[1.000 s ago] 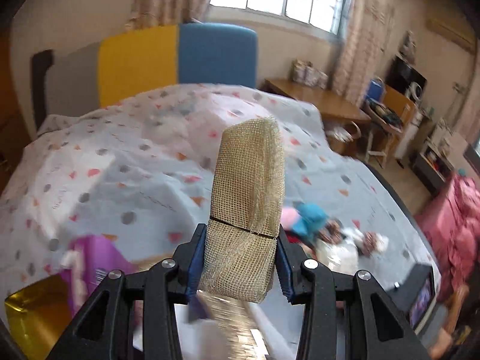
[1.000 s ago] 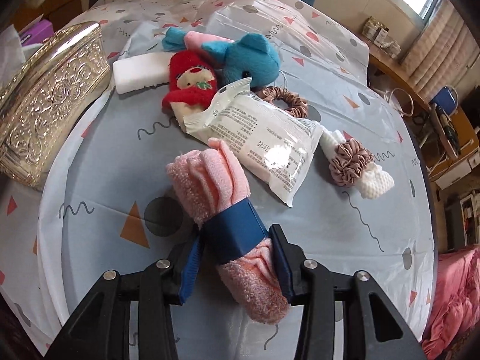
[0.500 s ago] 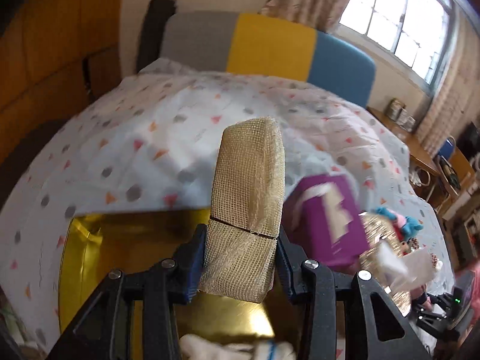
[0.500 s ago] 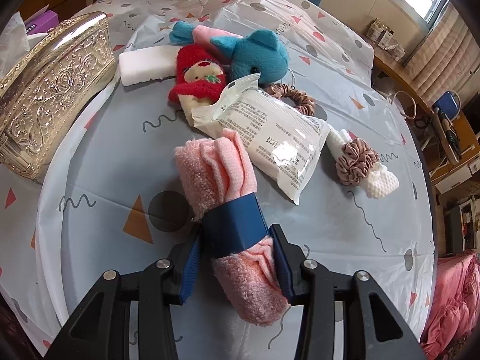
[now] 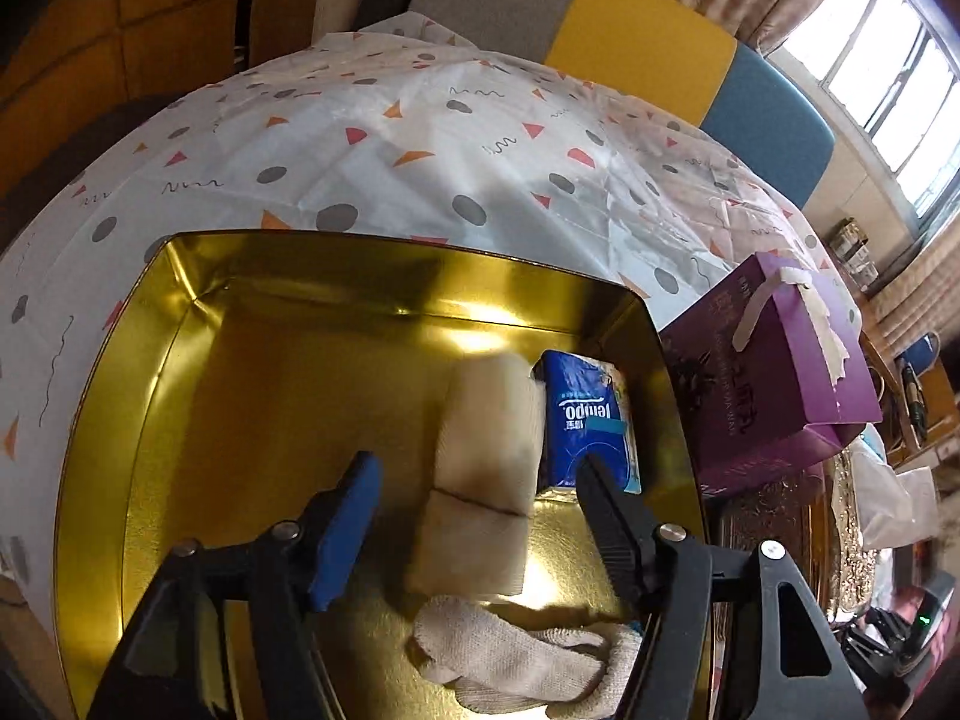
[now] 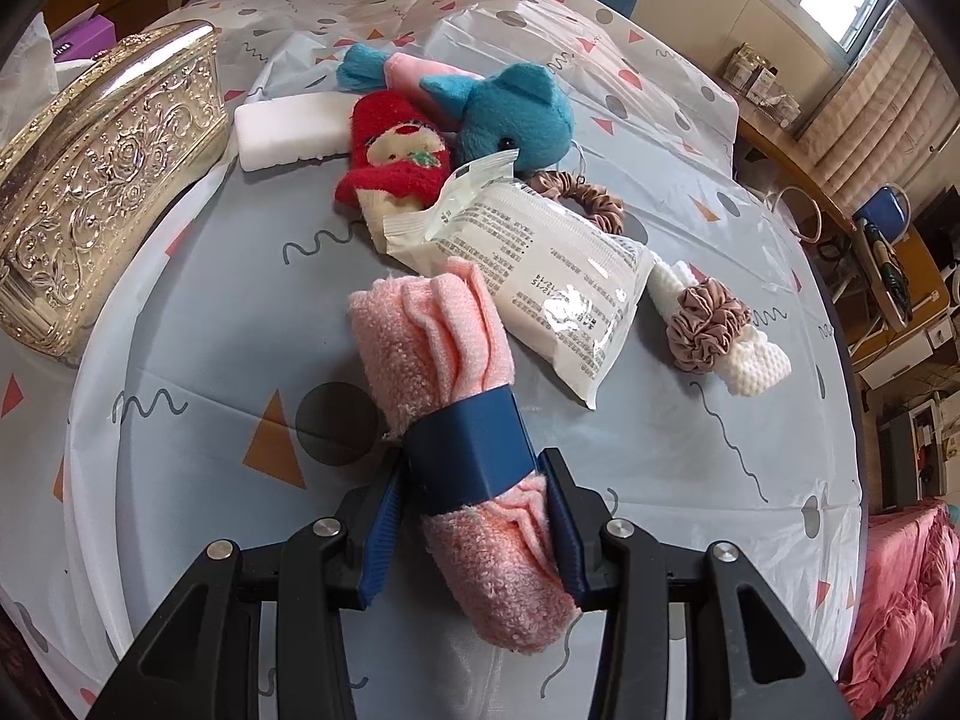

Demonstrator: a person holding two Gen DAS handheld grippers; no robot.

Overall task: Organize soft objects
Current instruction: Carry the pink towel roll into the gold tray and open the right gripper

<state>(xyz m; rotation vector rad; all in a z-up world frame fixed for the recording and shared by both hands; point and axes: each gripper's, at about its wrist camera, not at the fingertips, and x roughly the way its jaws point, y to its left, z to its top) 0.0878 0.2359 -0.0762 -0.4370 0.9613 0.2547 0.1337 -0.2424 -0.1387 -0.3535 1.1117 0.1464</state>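
My left gripper (image 5: 477, 465) hovers over an open gold tin (image 5: 390, 246) and its jaws are opening. The beige mesh roll (image 5: 486, 456) sits blurred between them, and neither pad touches it. It lies in the tin beside a blue tissue pack (image 5: 585, 414), with a white knit glove (image 5: 516, 654) nearer to me. My right gripper (image 6: 474, 474) is shut on a rolled pink towel (image 6: 432, 336) with a blue band (image 6: 468, 450), held above the patterned tablecloth.
A purple box (image 5: 774, 378) stands right of the tin. Past the towel lie a white plastic packet (image 6: 540, 264), red plush (image 6: 396, 156), blue plush (image 6: 510, 114), white sponge (image 6: 282, 129), two scrunchies (image 6: 708, 324) and a white knit piece (image 6: 756, 363). An ornate gold box (image 6: 102, 180) is at left.
The left gripper swung over and down into the gold tin, its jaws spread and the mesh roll came free between them. The right gripper and its towel stayed put.
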